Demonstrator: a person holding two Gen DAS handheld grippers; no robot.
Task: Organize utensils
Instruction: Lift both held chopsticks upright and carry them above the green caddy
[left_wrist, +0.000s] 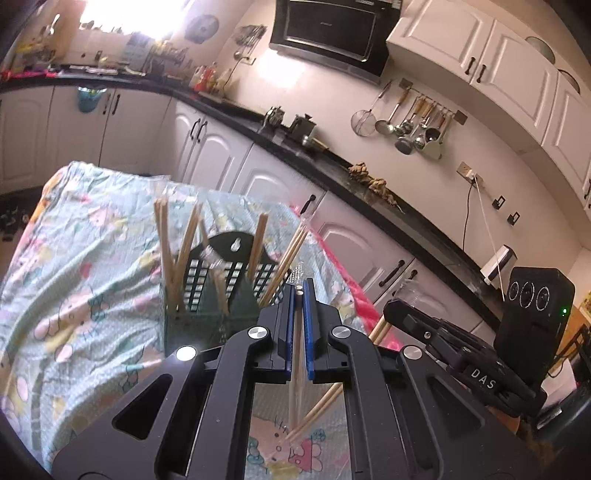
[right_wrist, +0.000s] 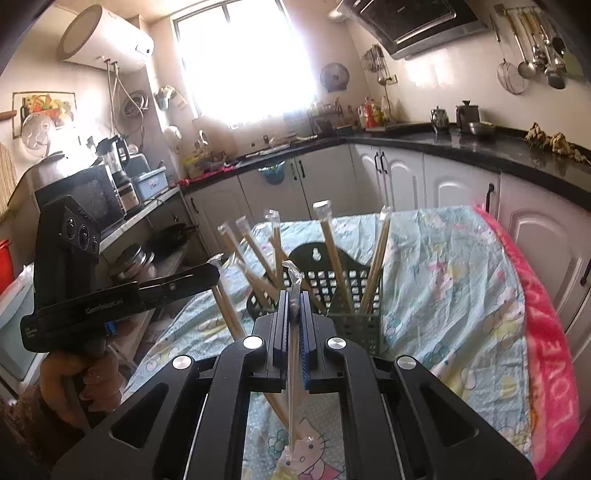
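In the left wrist view, the left gripper (left_wrist: 298, 291) has its blue-padded jaws clamped on a clear-wrapped pair of chopsticks (left_wrist: 296, 369) that hangs down over the cartoon-print cloth (left_wrist: 85, 280). Ahead stands a dark slotted holder (left_wrist: 221, 280) with several wrapped chopsticks leaning in it.

In the right wrist view, the right gripper (right_wrist: 293, 301) is likewise closed on a wrapped pair (right_wrist: 293, 369), probably chopsticks too. The holder (right_wrist: 347, 295) stands just beyond, on the cloth (right_wrist: 443, 295).

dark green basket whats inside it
Several wrapped wooden chopstick pairs stand leaning inside the dark green perforated plastic basket, tops splayed outward. Their lower ends and the basket's floor are hidden by its walls.
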